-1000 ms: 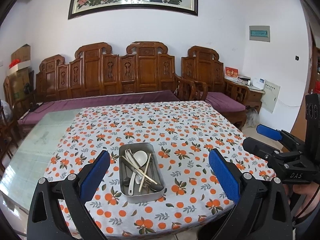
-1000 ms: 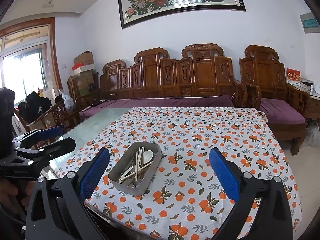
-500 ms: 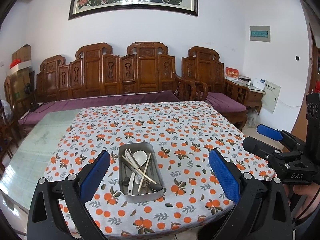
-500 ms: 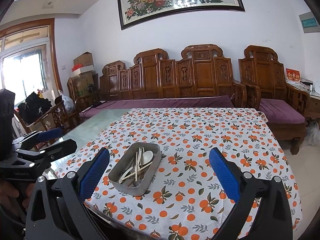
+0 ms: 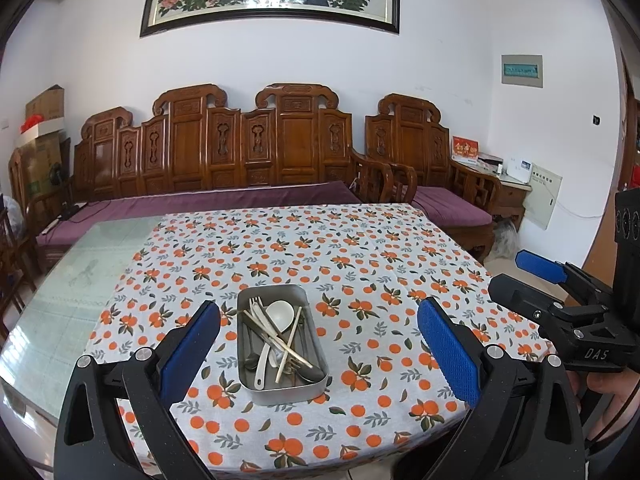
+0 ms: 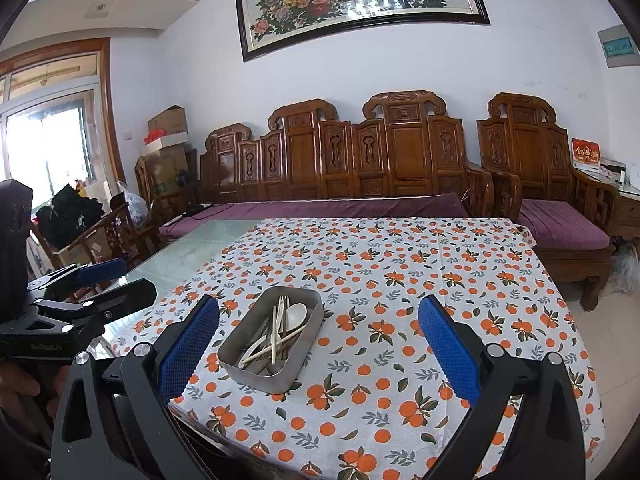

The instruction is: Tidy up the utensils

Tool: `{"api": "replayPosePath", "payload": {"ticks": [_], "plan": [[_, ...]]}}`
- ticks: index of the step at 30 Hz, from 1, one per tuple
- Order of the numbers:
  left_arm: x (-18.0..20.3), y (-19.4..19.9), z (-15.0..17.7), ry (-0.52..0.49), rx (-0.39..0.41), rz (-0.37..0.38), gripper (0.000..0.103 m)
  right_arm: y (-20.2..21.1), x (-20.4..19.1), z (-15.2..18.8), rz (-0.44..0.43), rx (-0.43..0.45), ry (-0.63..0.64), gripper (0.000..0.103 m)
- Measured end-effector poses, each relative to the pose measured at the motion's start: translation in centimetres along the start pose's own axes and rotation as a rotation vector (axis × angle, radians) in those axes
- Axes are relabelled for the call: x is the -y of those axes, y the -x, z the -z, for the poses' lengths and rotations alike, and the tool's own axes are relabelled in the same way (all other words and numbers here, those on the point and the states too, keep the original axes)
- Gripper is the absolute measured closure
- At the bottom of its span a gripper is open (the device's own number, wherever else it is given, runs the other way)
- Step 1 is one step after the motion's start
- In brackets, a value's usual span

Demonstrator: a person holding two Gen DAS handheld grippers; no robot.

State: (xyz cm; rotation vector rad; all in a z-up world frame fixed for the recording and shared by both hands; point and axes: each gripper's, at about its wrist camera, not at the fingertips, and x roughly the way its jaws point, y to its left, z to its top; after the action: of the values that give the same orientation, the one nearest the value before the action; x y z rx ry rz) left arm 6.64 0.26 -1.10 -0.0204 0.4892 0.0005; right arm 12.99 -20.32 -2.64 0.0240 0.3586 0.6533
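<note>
1. The left gripper (image 5: pixel 318 354) hangs over the near edge of the table (image 5: pixel 72 292), its blue pads (image 5: pixel 188 354) spread wide and holding nothing.
2. In the left wrist view the tin (image 5: pixel 280 390) sits on the cloth (image 5: pixel 360 264) between the two pads and a little beyond them, slightly left of the midline, apart from both.
3. The tin holds a loose heap of utensils: a white spoon (image 5: pixel 279 316) with its bowl at the far end, a pale fork (image 5: pixel 256 308) just left of it, and chopsticks (image 5: pixel 280 340) crossing over darker metal pieces at the bottom, which I cannot quite tell apart.
4. The right gripper (image 6: pixel 318 354) is also over the near edge, further right, its pads (image 6: pixel 448 354) wide apart and empty.
5. In the right wrist view the tin (image 6: pixel 256 374) lies skewed, left of the midline, close to the left pad but not touching it.
6. Each gripper shows at the edge of the other's view: the right gripper (image 5: pixel 528 278) at the far right, and the left gripper (image 6: pixel 116 282) at the far left, with a hand (image 6: pixel 18 380) on its grip.
7. Left of the cloth the table is bare glass; behind it stands a carved bench (image 5: pixel 240 152) with a purple cushion (image 5: pixel 200 204).
</note>
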Motion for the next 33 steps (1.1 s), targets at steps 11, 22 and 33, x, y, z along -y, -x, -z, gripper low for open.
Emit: {"api": "replayPosePath", "payload": {"ticks": [11, 22, 33], "plan": [[-0.01, 0.02, -0.01, 0.000, 0.001, 0.000, 0.008, -0.04, 0.02, 0.06, -0.001, -0.001, -0.001, 0.003], [0.13, 0.03, -0.02, 0.000, 0.002, 0.000, 0.008, -0.02, 0.10, 0.05, 0.000, 0.000, -0.001, 0.003], [0.36, -0.03, -0.12, 0.004, 0.004, 0.005, 0.008, -0.01, 0.12, 0.06, 0.000, 0.001, -0.002, 0.003]]}}
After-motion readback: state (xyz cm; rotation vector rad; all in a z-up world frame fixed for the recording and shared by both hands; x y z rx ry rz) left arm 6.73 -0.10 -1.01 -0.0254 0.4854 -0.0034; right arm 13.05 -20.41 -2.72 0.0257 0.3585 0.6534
